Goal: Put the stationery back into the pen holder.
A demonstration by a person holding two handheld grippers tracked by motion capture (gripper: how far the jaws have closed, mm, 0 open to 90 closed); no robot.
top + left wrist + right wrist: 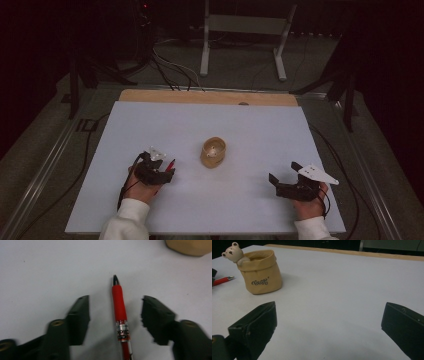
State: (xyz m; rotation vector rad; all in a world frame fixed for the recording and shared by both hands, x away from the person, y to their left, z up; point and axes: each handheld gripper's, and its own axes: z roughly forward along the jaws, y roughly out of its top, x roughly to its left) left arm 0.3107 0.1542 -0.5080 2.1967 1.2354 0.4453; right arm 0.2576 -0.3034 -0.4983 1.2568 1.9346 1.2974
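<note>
Left gripper view places the red pen (pixel 119 306) flat on the white table (pixel 37 270) between the jaws of the left claw (pixel 115 312), gaps on both sides, pads not yet touching; grasp begun, not complete; the tan pen pot (pixel 213 152) stands ahead and to the side, apparently awaiting the pen; the right claw (pixel 283 174) rests wide open, empty, well apart.
</note>
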